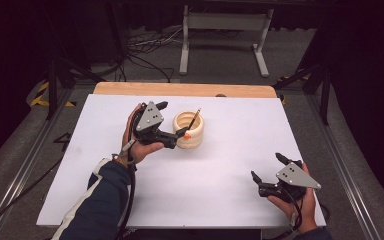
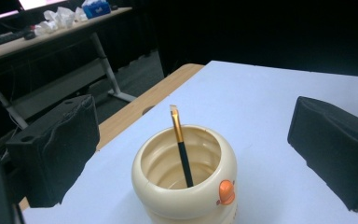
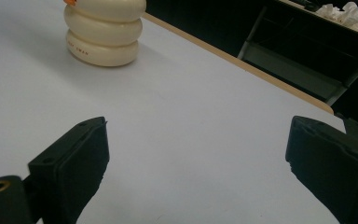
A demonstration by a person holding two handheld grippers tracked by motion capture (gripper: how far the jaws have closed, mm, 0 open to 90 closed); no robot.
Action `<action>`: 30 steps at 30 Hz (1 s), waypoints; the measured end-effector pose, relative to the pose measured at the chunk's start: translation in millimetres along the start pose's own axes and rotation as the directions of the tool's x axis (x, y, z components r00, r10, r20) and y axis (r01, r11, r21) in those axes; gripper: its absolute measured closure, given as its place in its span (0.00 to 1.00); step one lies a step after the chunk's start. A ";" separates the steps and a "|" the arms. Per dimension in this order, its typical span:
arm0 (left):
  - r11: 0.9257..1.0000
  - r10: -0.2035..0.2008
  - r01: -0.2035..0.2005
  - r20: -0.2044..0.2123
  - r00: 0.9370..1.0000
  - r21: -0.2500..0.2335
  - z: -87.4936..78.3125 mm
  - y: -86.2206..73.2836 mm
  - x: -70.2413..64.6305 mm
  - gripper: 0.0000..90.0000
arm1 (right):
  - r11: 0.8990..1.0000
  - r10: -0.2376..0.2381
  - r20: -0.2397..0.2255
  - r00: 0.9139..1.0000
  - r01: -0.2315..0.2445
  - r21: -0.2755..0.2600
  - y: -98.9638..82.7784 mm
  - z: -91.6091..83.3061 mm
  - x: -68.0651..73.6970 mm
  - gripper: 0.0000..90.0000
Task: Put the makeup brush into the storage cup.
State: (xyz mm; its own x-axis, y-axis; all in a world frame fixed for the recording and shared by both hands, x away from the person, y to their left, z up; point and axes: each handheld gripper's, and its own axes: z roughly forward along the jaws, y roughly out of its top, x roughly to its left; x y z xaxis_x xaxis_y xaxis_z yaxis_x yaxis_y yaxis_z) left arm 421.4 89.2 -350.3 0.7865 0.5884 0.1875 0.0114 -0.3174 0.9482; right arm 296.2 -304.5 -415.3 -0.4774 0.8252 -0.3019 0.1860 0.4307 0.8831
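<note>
here left gripper [image 1: 171,119] jaws wide beside cup [image 1: 189,129]; brush [image 2: 182,147] inside.

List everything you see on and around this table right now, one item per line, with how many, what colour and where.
Holder: one, cream, ribbed with an orange knob, left of the table's centre, between the open jaws of the left gripper.
Brush: one, black handle with gold ferrule, leaning inside the holder.
Table: one, white top with a wooden far edge.
Desk frame: one, grey, on the floor beyond the table.
Cables: several, dark, on the floor behind the table.
Left gripper: one, black with a grey plate, open, at the holder.
Right gripper: one, black with a grey plate, open, near the table's right front corner.
</note>
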 end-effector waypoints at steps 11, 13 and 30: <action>1.000 -0.004 0.005 0.037 0.999 -0.026 -10.1 -2.8 -0.8 0.02 | 1.000 0.000 -0.002 1.000 0.000 0.001 0.4 0.3 0.4 0.07; 1.000 -0.001 0.002 0.040 0.999 -0.028 -11.8 -3.0 -0.5 0.02 | 1.000 0.000 -0.003 1.000 0.000 0.003 0.2 0.5 0.5 0.08; 0.999 0.047 -0.047 -0.006 0.999 -0.005 -37.9 -10.8 0.4 0.03 | 1.000 -0.004 -0.003 1.000 0.004 0.008 0.5 0.7 1.5 0.08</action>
State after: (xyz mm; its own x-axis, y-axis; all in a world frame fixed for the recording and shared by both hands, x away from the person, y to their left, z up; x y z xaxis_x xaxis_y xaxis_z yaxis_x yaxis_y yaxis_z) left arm 398.2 121.1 -350.8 0.7822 0.5775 0.2339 -0.0292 -0.3409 0.9396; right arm 296.2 -302.7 -415.5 -0.4804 0.8225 -0.3044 0.1907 0.4367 0.8792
